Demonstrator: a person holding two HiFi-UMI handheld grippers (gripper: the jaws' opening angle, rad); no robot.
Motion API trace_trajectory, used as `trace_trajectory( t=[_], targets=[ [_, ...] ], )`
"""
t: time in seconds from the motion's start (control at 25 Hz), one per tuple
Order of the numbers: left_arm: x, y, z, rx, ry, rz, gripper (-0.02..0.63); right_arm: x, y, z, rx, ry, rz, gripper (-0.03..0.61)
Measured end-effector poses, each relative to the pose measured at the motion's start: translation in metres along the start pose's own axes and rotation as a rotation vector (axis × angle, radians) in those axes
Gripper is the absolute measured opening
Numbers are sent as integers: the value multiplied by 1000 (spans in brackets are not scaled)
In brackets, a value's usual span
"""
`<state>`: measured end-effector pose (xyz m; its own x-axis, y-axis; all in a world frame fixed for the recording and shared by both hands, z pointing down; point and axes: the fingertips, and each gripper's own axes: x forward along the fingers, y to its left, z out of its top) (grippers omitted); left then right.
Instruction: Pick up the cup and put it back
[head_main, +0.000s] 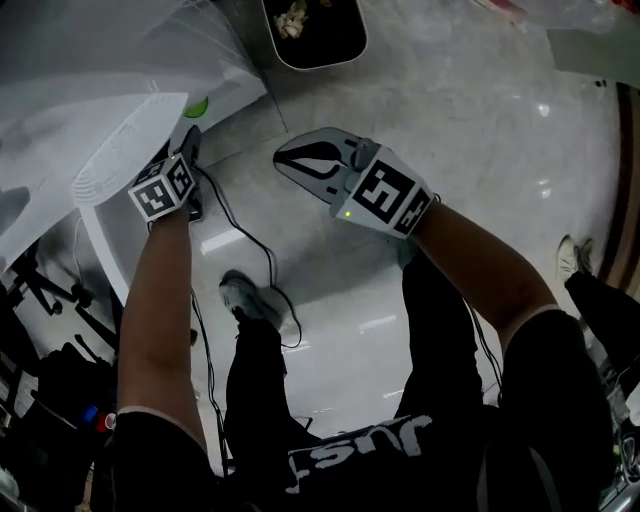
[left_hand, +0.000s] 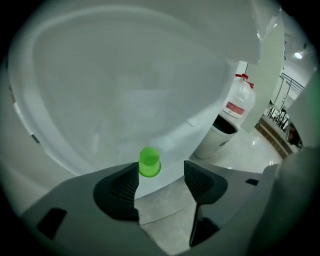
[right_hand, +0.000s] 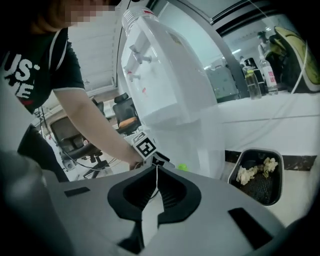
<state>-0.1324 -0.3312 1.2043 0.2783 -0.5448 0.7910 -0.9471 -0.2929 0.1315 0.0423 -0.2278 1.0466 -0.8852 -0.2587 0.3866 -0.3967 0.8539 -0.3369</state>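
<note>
Two hand-held grippers, one cup, one bin, one water bottle and one white dispenser are showing across the views.

The left hand-held gripper (left_hand: 161, 172) is reaching to the edge of the white table (left_hand: 125, 75), with its jaws standing wide apart and gripping nothing. The cup (left_hand: 149, 162) is sitting on the table just past the jaw tips. It is lying close beside the left-hand jaw tip in that view, and I cannot tell whether it is touching it. A clear gap is showing between the cup and the other jaw.

The right hand-held gripper (right_hand: 156, 167) is hanging to the right, well apart from the table and over the pale floor (head_main: 480, 130). Its jaws are pressing fully together at the tips, with nothing between them.

The cup is looking small, plain and bright green. It is tapering, with the narrower end pointing up in the left gripper view and the wider end below. In the head view it is showing only as a green spot at the table edge, just beyond the left hand-held gripper.

The bin (head_main: 313, 35) is standing on the floor at the far side, with light scraps lying inside it. The water bottle (left_hand: 240, 97), with a red handle and a red label, is standing behind the bin. The dispenser (right_hand: 165, 75) is rising beside the table.
</note>
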Motion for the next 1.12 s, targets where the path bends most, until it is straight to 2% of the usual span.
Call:
trace_trajectory(
  t=[0.16,0.36,0.48,0.64,0.68,0.72,0.84,0.92,1.04,1.12],
  targets=[
    [34,15,6,82,6,43,328,3,-4,-23,16,-12,-8,35],
    [48,18,17,166,17,105,344,-14,3,-36,32,-31,-28,35],
    [64,22,14,175,34,125,344,-17,0,-49,42,-21,-44,35],
    [73,40,11,165,55,192,344,-14,-3,-58,50,-9,-52,35],
    [70,43,13,158,61,186,340,-14,-2,-54,54,-11,-51,35],
    [66,43,18,147,61,167,255,-16,1,-48,56,-12,-51,35],
    [46,25,42,109,8,92,235,-34,5,-27,42,8,-63,35],
    [31,-2,44,91,-24,44,235,-49,6,-20,40,29,-82,35],
    [0,-39,3,72,22,-21,235,-57,17,-24,92,28,-85,35],
    [-19,-61,-29,87,70,-56,235,-60,21,-23,112,23,-71,35]
  ],
)
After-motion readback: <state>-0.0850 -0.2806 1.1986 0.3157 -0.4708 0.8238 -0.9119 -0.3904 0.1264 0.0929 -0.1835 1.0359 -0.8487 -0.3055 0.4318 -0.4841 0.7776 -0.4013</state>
